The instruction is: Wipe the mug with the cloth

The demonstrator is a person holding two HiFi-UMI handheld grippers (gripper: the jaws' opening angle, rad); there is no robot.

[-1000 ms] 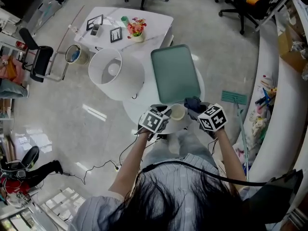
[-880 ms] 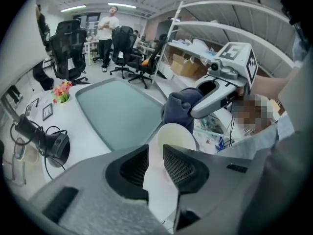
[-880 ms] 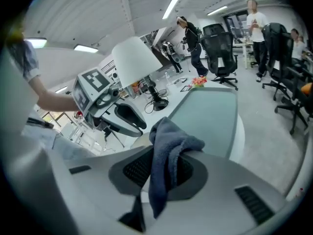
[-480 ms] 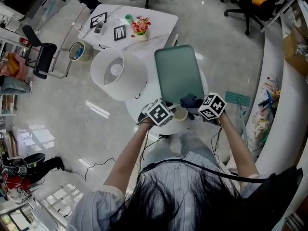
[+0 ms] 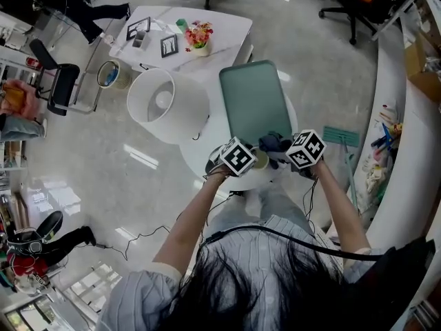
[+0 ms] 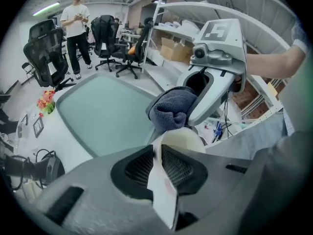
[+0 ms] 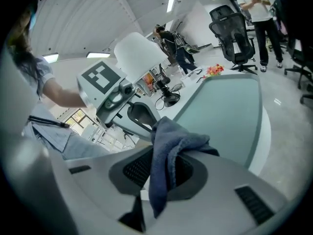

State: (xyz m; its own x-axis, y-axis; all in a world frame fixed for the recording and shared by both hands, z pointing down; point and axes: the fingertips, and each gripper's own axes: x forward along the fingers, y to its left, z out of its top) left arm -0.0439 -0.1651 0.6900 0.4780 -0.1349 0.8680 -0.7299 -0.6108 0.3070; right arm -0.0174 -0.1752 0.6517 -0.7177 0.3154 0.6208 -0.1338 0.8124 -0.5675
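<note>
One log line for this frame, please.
left gripper: shut on mug | right gripper: shut on cloth | cloth: at mug rim

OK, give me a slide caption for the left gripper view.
Left gripper clamps the cream mug while the right gripper holds a grey-blue cloth at its rim.

Open passage: over the green tray [image 5: 255, 102], beyond left gripper [image 5: 249, 160] and right gripper [image 5: 281, 152]. Obstacles: white lampshade [image 5: 167, 105] near the tray's left; mug [image 5: 260, 160] and cloth [image 5: 274, 143] between the grippers.
</note>
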